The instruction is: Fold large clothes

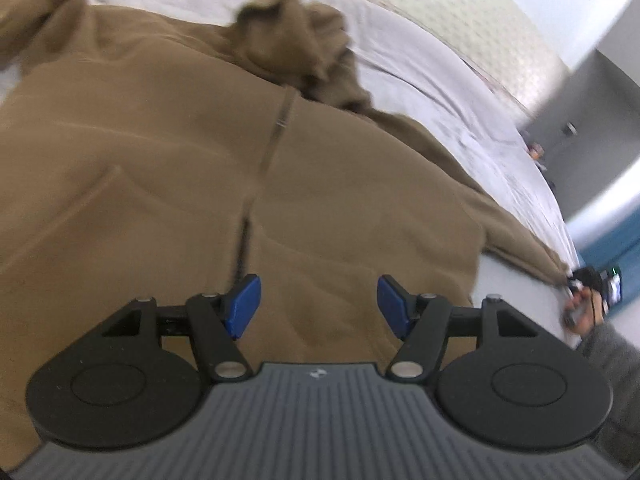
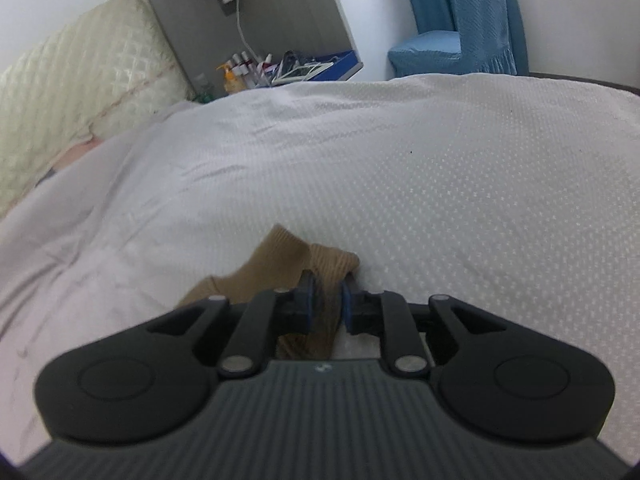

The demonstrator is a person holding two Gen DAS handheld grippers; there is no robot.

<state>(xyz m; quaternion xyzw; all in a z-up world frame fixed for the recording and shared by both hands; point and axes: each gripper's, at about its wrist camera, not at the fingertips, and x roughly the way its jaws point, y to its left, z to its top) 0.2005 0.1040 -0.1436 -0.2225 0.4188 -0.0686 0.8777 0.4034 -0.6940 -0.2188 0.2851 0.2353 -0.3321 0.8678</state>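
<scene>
Brown fleecy zip-up jacket (image 1: pixel 168 152) spread front-up on the white bedspread (image 2: pixel 400 168), one sleeve pulled out to the side

Soft, floppy stuff with some bulk, so I'd guess it drapes and sags rather than slips, and the hood bunches up. Right gripper (image 2: pixel 327 298) has its jaws nearly closed, pinching the ribbed cuff (image 2: pixel 320 260) just over the bed. Left gripper (image 1: pixel 319 306) hovers over the hem by the zip, jaws well apart, holding nothing. Cuffs, hem corners and shoulder seams look like the best places to grab.
</scene>
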